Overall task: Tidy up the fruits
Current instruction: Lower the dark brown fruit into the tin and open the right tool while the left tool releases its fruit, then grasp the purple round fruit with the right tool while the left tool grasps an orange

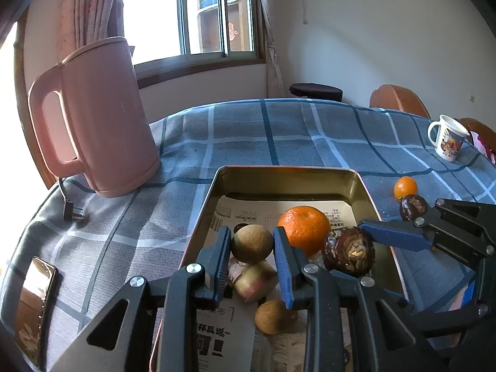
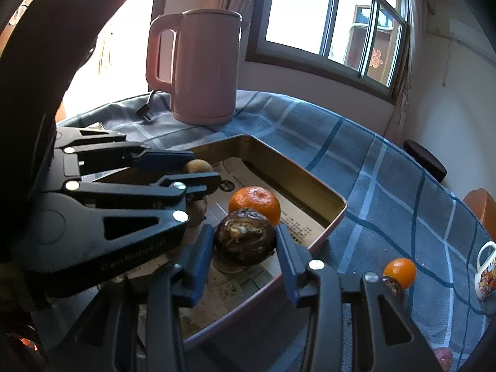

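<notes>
Both grippers hold fruit over the metal tray (image 1: 214, 192) on the checked bench (image 1: 279, 130).

The left gripper (image 1: 252, 243) has its jaws closed on a small tan round fruit (image 1: 251, 243); the right gripper (image 2: 245, 241) clamps a dark, rough-skinned fruit (image 2: 245, 238), just near the mandarin (image 1: 305, 228) already in the tray. To do this step well, I judge each fruit should be lowered until it rests on the printed paper (image 1: 241, 214) lining the tray before the jaws part, in a free spot so nothing rolls. A small orange fruit (image 1: 405, 187) and another dark fruit (image 1: 414, 207) wait on the bench right of the tray. The paper carries printed characters, too small to read reliably; the mug (image 1: 449, 138) at far right shows a cartoon picture, no legible words.
</notes>
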Motion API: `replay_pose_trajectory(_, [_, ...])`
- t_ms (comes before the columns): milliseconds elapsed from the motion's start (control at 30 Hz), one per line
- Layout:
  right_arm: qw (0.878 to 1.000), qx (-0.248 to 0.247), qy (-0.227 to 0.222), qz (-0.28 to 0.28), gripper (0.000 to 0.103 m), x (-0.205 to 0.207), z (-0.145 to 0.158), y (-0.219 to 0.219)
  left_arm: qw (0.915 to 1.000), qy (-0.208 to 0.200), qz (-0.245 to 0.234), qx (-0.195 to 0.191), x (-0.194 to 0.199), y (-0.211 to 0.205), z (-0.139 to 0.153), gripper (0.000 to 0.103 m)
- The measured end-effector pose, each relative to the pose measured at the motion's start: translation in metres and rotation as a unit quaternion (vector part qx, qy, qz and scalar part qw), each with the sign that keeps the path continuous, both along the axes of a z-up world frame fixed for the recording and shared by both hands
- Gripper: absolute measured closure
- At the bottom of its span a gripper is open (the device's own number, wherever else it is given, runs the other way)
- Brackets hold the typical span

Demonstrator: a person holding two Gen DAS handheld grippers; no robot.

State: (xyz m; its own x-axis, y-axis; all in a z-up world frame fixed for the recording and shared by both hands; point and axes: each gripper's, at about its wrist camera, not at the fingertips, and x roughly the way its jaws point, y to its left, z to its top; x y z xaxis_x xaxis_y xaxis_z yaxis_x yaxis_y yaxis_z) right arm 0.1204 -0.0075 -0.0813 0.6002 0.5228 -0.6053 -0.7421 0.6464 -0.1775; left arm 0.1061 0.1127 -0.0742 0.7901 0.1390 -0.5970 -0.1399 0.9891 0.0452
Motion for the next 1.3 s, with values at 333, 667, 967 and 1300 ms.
replay_pose_trajectory(333, [1.000, -0.008, -0.014, 0.001, 0.037, -0.005, 0.000, 0.004, 0.9996, -0.026, 0.010, 0.010, -0.008, -0.003, 0.006, 0.035])
replay_pose_trajectory(667, [0.998, 0.044, -0.036, -0.036, 0.031, -0.009, 0.013, -0.021, 0.9951, -0.090, 0.040, -0.006, -0.031, 0.004, 0.017, 0.035])
replay_pose_trajectory(967, [0.983, 0.096, -0.060, -0.143, 0.018, -0.009, 0.042, -0.118, 0.9943, -0.104, -0.024, -0.001, -0.032, -0.053, 0.033, 0.034])
replay_pose_trajectory(1300, [0.953, 0.098, -0.018, -0.287, 0.017, 0.013, 0.028, -0.220, 0.9921, -0.033, -0.121, 0.006, 0.004, -0.146, 0.015, 0.034])
